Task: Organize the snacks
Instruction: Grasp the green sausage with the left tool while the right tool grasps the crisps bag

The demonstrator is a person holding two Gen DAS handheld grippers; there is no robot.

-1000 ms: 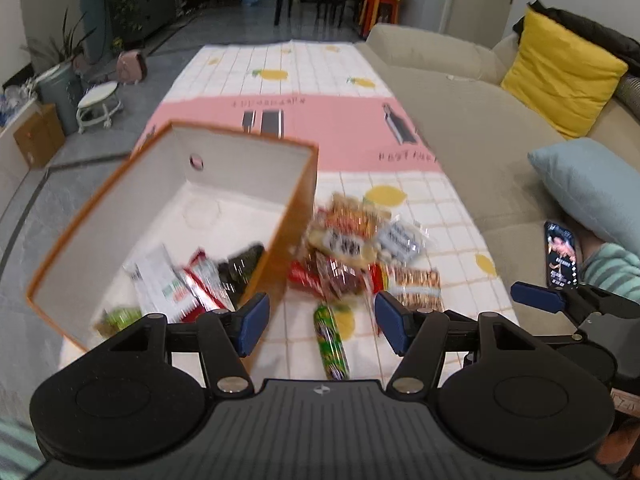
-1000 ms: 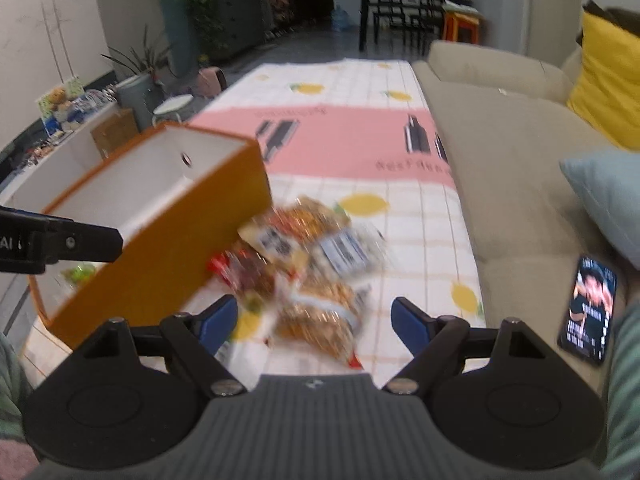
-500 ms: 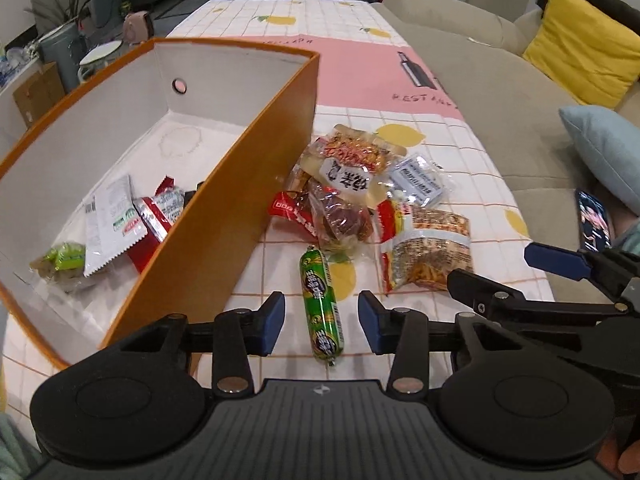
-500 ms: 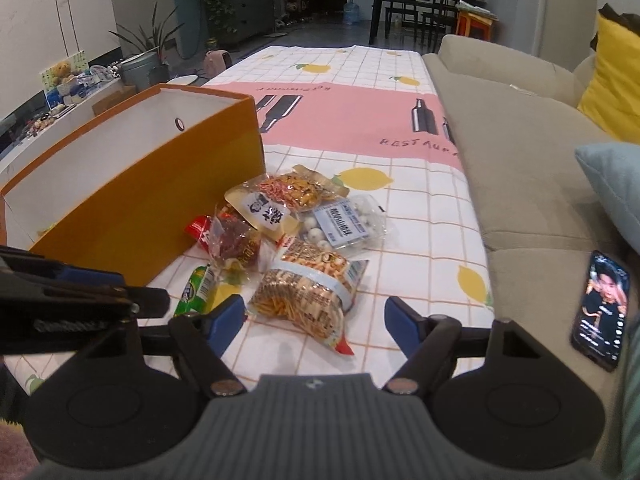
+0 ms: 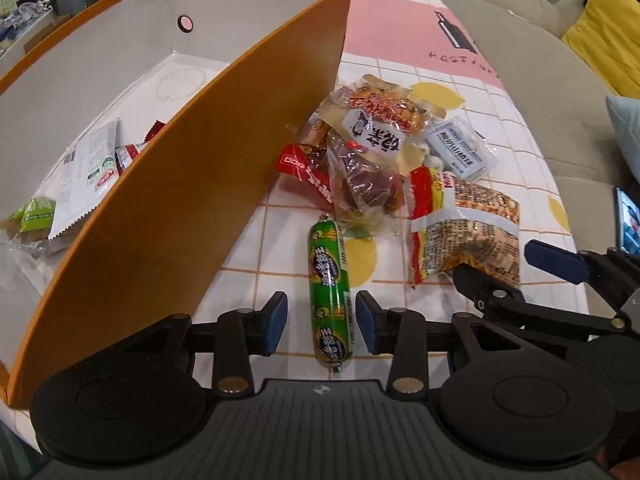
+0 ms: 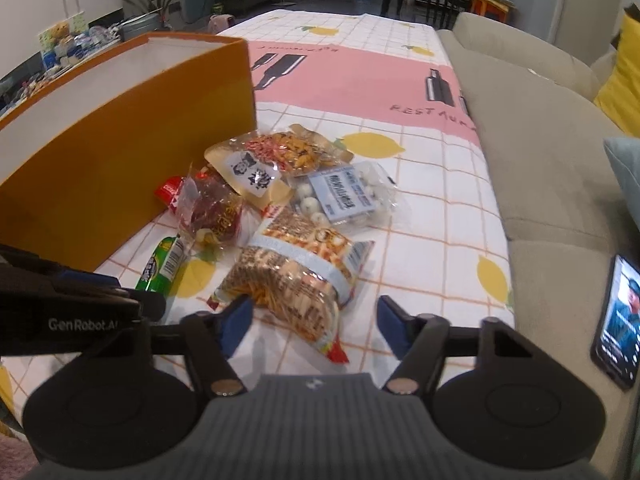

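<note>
Left gripper [image 5: 321, 323] closing, not yet pinching green plastic-wrapped sausage stick [image 5: 329, 295] on counter [image 5: 520, 184]; right gripper [image 6: 316, 319] closing around crinkly orange noodle-snack bag [image 6: 298, 276]. Best squeezed mid-length, then lifted into orange cardboard box [image 5: 192, 184].

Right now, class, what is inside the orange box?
The orange box holds a white packet, a red one and a green one. Its near wall hides anything more.

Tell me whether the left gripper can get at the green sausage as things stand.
Probably yes. The green sausage lies alone on the tablecloth, lengthwise between the closing fingers of the left gripper, which do not yet press it. Nothing lies on it; the orange box stands clear to one side.
</note>
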